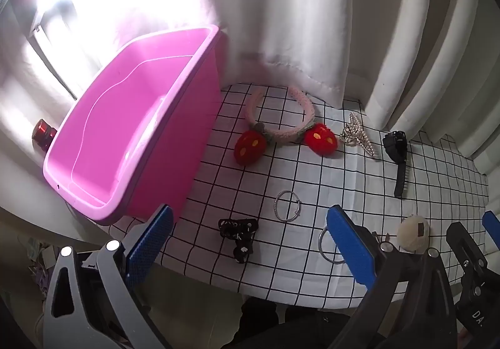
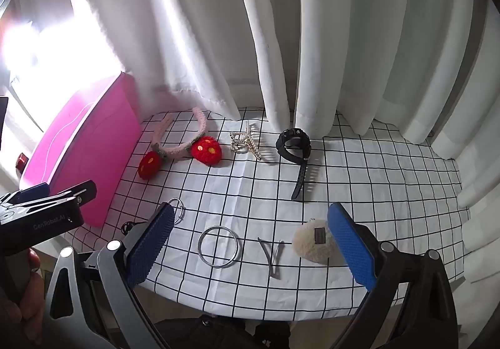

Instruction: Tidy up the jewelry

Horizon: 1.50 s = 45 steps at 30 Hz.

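Note:
An empty pink bin (image 1: pixel 131 136) stands at the table's left; its side shows in the right wrist view (image 2: pixel 84 158). On the checked cloth lie a pink headband with red strawberries (image 1: pixel 281 127) (image 2: pixel 184 142), a pearl hair claw (image 1: pixel 356 133) (image 2: pixel 247 139), a black watch (image 1: pixel 397 158) (image 2: pixel 295 149), a thin silver bracelet (image 1: pixel 287 205), a silver bangle (image 2: pixel 218 247), a black hair clip (image 1: pixel 239 233), grey hairpins (image 2: pixel 272 255) and a fluffy beige clip (image 2: pixel 314 241) (image 1: pixel 412 233). My left gripper (image 1: pixel 247 242) is open above the black clip. My right gripper (image 2: pixel 250 245) is open around the bangle and hairpins.
White curtains (image 2: pixel 281 36) hang close behind the table. A red object (image 1: pixel 43 133) sits left of the bin on the sill. The cloth's front edge (image 2: pixel 265 308) lies just ahead of both grippers. The left gripper's body (image 2: pixel 37 211) shows at the right wrist view's left.

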### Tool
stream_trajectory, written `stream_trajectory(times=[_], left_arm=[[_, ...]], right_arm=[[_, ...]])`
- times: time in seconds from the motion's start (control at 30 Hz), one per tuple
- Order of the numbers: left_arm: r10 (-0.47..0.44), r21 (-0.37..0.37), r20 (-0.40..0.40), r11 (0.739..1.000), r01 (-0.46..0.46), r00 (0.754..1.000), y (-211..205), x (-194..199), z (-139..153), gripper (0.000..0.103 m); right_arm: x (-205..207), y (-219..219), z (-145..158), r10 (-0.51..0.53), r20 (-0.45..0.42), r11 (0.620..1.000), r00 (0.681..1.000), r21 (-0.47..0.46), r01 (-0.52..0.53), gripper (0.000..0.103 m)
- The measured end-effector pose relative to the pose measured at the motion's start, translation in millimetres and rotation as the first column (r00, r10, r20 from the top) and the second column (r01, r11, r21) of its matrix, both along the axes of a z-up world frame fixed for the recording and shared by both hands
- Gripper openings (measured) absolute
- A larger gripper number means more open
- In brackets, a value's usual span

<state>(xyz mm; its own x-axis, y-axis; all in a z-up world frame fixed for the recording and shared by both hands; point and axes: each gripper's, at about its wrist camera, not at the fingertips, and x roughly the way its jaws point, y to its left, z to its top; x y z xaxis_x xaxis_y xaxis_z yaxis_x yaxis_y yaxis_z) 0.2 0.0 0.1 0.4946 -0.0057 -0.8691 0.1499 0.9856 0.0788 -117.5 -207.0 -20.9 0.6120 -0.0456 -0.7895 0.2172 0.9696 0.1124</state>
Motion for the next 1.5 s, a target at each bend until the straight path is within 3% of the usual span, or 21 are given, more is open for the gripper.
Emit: stream_trajectory(times=[1.5], left_arm=[[0.000,0.011,0.008,1.000,0.000,1.000,0.8,-1.7,2.3,0.097]], right_arm=[[0.1,-0.4,-0.1,0.000,0.002,1.000,1.000,-0.001,0.000,0.094]])
